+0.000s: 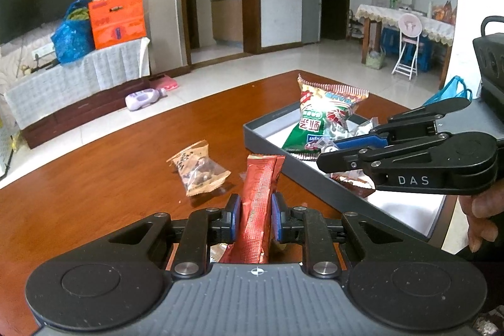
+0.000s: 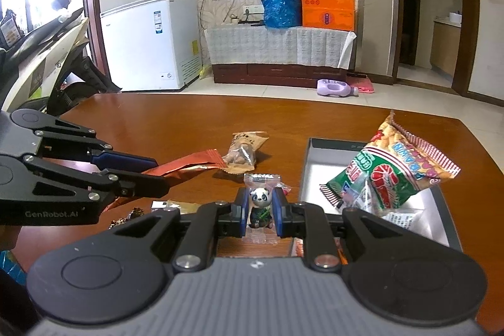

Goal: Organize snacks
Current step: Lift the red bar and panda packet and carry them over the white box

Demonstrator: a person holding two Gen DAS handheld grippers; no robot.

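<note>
My left gripper (image 1: 255, 218) is shut on a long red stick packet (image 1: 260, 203), held above the brown table; it also shows in the right wrist view (image 2: 186, 164). My right gripper (image 2: 259, 210) is shut on a clear packet with a panda sweet (image 2: 260, 203), left of the grey tray (image 2: 307, 166). In the left wrist view the right gripper (image 1: 327, 153) hangs over the tray (image 1: 267, 123). A big green and red chip bag (image 1: 321, 118) leans in the tray with several small packets. A tan nut packet (image 1: 198, 169) lies on the table.
The brown wooden table (image 2: 176, 122) holds a few small wrappers (image 2: 132, 214) near its front left. Beyond it stand a white freezer (image 2: 151, 43), a TV cabinet with an orange box (image 2: 327, 5), and a scooter (image 2: 47, 59) at the left.
</note>
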